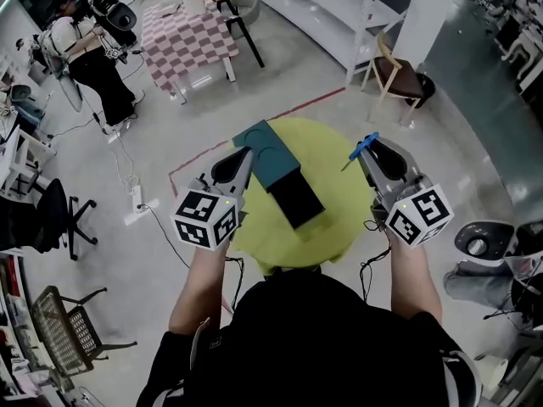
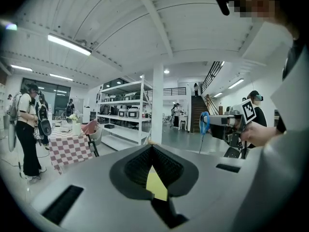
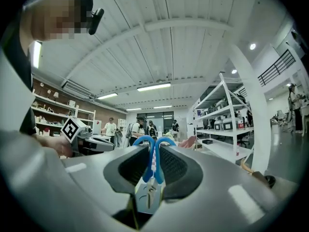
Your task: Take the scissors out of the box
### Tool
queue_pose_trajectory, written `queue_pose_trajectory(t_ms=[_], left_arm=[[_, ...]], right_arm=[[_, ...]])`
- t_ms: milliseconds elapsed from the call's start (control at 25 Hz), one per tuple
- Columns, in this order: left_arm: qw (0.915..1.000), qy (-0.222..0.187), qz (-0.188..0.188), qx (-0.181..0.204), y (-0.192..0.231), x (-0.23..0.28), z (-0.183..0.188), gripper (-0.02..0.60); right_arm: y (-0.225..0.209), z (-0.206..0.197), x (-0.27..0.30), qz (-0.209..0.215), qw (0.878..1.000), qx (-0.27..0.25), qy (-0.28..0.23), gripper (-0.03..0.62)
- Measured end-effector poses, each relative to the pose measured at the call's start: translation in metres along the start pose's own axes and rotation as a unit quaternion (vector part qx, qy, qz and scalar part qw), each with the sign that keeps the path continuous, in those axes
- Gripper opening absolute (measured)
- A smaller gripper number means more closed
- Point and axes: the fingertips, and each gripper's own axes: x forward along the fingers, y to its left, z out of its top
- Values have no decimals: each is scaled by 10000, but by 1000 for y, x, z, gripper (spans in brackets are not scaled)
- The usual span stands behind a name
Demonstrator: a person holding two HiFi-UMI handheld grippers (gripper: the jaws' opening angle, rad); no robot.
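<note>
Blue-handled scissors (image 1: pixel 363 149) hang blades down in my right gripper (image 1: pixel 366 154), which is shut on them high above the round yellow-green table (image 1: pixel 335 219). In the right gripper view the blue handles (image 3: pixel 153 161) are pinched between the pads. An open box (image 1: pixel 297 197) with a dark inside and a teal lid (image 1: pixel 263 145) lies on the table between the grippers. My left gripper (image 1: pixel 245 154) hovers over the box's left side, shut with nothing in it. The left gripper view shows its tips (image 2: pixel 152 148) meeting, and the scissors (image 2: pixel 204 125) off to the right.
A checkered table (image 1: pixel 182 42) and a person with gear (image 1: pixel 85 58) stand at the far left. A wooden chair (image 1: pixel 397 76) and white shelving (image 1: pixel 339 7) are behind the table. A black office chair (image 1: pixel 55 219) stands at left, and red tape marks the floor.
</note>
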Motion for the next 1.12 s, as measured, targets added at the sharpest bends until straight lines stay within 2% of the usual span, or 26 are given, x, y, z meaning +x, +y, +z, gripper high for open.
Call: queue_pose_trajectory(t_ms=[240,440,680,1120], left_arm=[[9998,-17,209,-24,18,-9,-3,6],[9992,65,357,-189,33,-12,-15,6],[9988,136,378,-292,39,-8,-28,6],[9985,151,389,-352,44,-12,-34,6]], right_arm=[[2,11,-1,36,9998,-49,-192,84],[6,-3,8,59,9999,-117,-40,84],[7,-25,21,122,9998,-22,122,83],[15,-29,28,169,9997,-10,200,83]])
